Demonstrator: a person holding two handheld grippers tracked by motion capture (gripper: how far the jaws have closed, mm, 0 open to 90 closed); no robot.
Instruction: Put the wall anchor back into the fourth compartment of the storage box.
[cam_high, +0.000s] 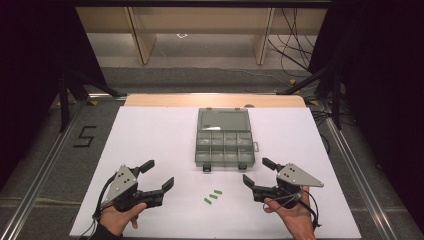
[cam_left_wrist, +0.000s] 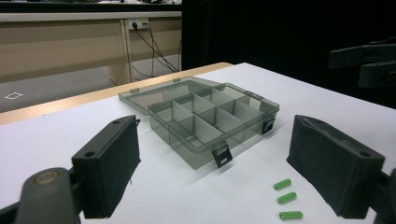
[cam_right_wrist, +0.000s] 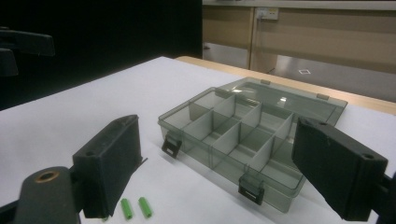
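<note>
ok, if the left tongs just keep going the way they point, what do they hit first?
Probably the open compartment box, near its front latch corner. The left tongs are open and empty; the green pieces lie off toward the right jaw, likely missed.

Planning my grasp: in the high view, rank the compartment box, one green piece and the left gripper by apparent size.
1. compartment box
2. left gripper, nearly as big, though closer to the camera, so unsure
3. green piece, by far the smallest

A white table (cam_high: 150, 135) with a wooden far edge fills the middle of the high view. At its centre lies an open grey box (cam_high: 223, 138), lid laid flat toward the top of the frame. Below it, lower centre, three green pegs (cam_high: 213, 196) lie in a slanted row, apart from the box.
</note>
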